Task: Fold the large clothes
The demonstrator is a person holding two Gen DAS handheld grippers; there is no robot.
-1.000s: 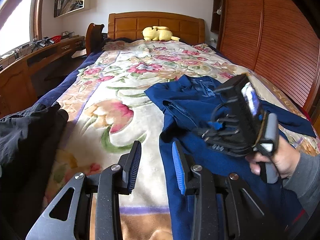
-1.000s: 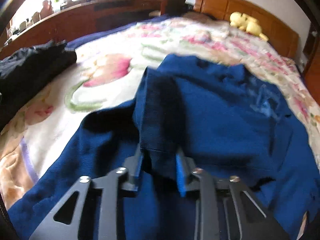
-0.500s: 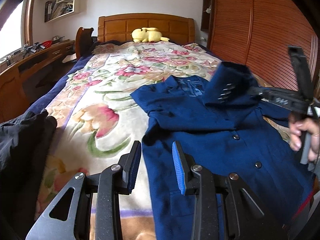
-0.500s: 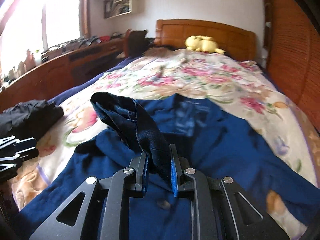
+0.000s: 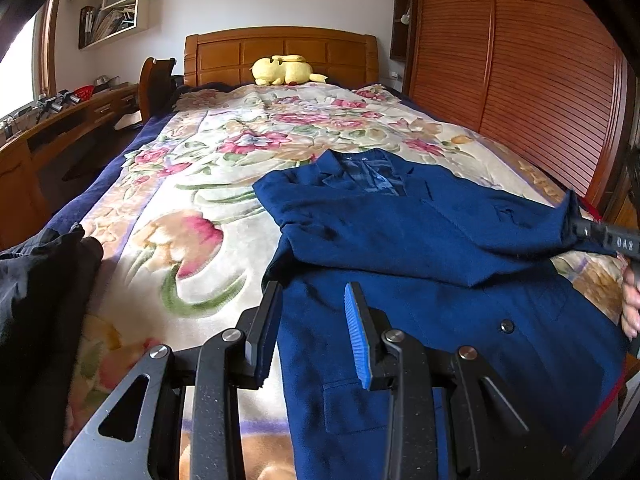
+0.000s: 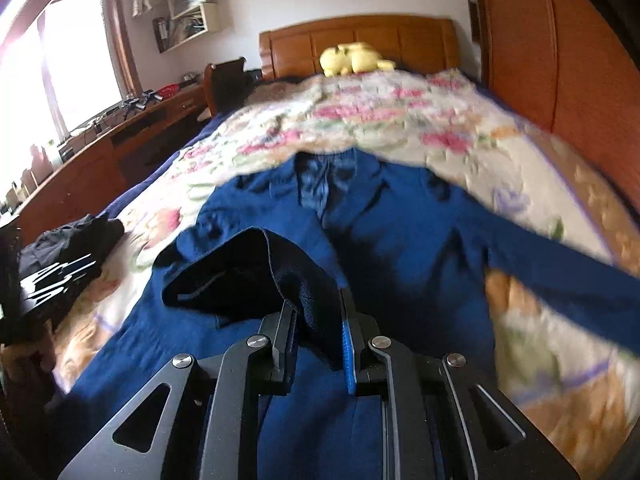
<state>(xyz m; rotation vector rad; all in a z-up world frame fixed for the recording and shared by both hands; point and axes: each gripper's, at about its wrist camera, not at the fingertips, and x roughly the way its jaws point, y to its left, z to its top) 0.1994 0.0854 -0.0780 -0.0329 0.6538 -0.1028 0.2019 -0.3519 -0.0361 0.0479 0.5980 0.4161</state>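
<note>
From the left wrist view, the left gripper point(image 5: 312, 332) hangs over the near edge of the blue jacket point(image 5: 400, 240), which lies front-up on the floral blanket point(image 5: 192, 184) of the bed. Its jaws stand partly spread with nothing between them — the pads hover above the cloth and blanket without pinching either. At the right edge of this view the right gripper point(image 5: 576, 230) shows only as a black tip, with the end of the jacket's sleeve point(image 5: 520, 224) drawn across the body of the jacket toward it; part of a hand point(image 5: 632, 304) shows below. A pile of dark clothes point(image 5: 44, 280) lies at the left side of the bed, and a yellow plush toy point(image 5: 286, 70) sits by the headboard.

From the right wrist view, the right gripper point(image 6: 316, 330) has its jaws drawn close together, pinching the dark-lined cuff point(image 6: 256, 276) of the sleeve — the fabric stands up between the pads and the cuff opening gapes to the left. The jacket point(image 6: 400, 240) spreads below, collar toward the headboard, its other sleeve trailing off to the right. The picture is blurred at the far side.
</note>
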